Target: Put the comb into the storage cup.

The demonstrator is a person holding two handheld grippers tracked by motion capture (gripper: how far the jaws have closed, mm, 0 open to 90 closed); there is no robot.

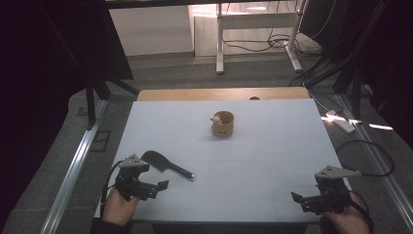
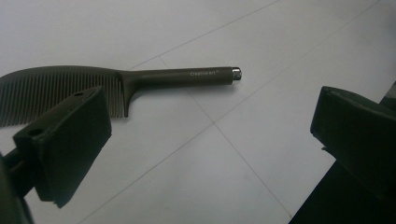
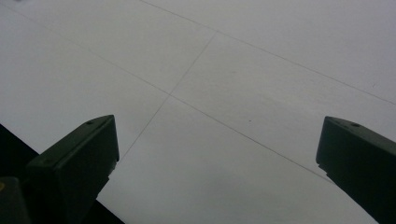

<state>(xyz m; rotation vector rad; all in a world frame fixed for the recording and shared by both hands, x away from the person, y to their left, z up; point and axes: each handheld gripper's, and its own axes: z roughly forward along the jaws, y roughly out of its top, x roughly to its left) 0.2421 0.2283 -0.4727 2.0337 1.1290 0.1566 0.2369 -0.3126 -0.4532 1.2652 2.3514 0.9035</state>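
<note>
Lying flat, comb (image 1: 165, 165) handle points right, beside open left claw (image 1: 155, 187).

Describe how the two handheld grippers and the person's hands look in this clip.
Both the left gripper and the right gripper are black, each topped by a grey three-cornered plate. Their jaws end in blocky black pads with small holes near the tips. A black cable loops from each gripper. The hands wear no gloves; dark sleeve cuffs show at the bottom edge.

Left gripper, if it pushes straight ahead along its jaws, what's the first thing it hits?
Probably the dark comb: it lies just ahead of the open left gripper, teeth by one jaw, handle crossing the gap. Depth is unclear, so it could meet the white table first.
</note>
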